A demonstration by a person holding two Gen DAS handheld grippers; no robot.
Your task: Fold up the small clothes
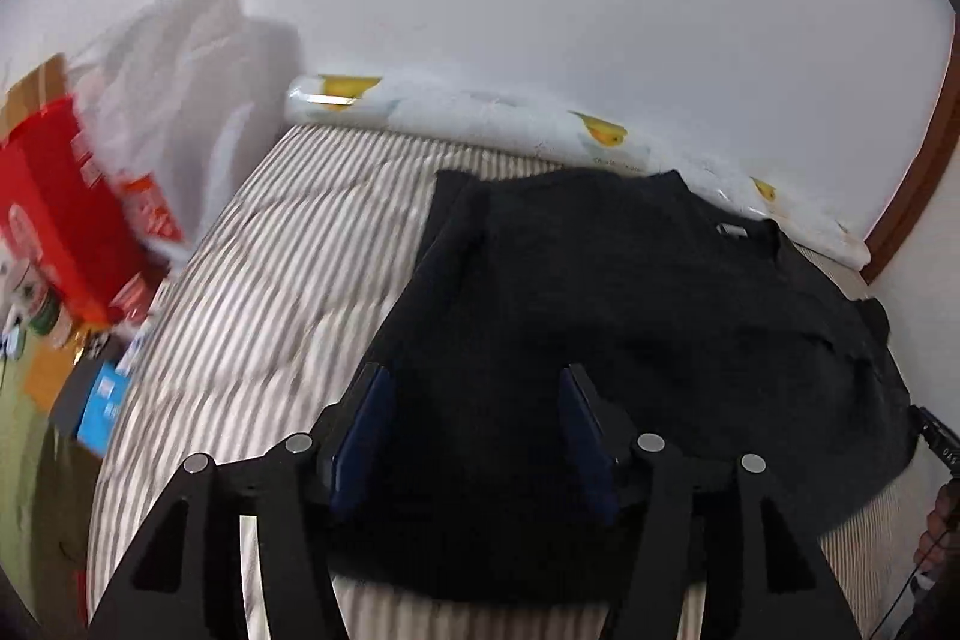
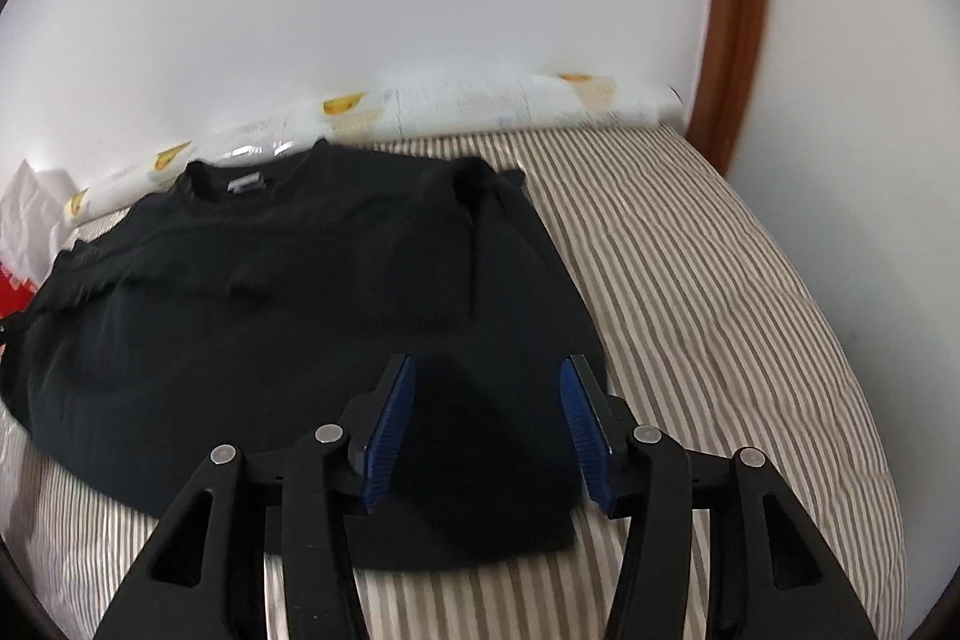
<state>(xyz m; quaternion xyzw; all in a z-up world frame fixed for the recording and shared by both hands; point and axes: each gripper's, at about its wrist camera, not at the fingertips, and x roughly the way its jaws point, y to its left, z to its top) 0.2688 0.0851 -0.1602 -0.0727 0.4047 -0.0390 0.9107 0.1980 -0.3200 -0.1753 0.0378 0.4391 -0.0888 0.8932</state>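
A black sweater [image 1: 630, 340] lies spread flat on the striped bed [image 1: 252, 280], collar toward the wall. It also shows in the right wrist view [image 2: 288, 316], with its sleeve folded in along the right side. My left gripper [image 1: 474, 376] is open and empty, hovering over the sweater's lower left part. My right gripper [image 2: 487, 370] is open and empty, hovering over the sweater's lower right part near the hem. The blue pads [image 2: 390, 430] show no cloth between them.
A rolled white quilt with yellow prints [image 1: 540, 124] lies along the wall behind the sweater. A red box [image 1: 54, 220] and white plastic bags [image 1: 180, 88] stand left of the bed. A brown door frame [image 2: 732, 10] is at the right. Striped bedding [image 2: 720, 310] extends right.
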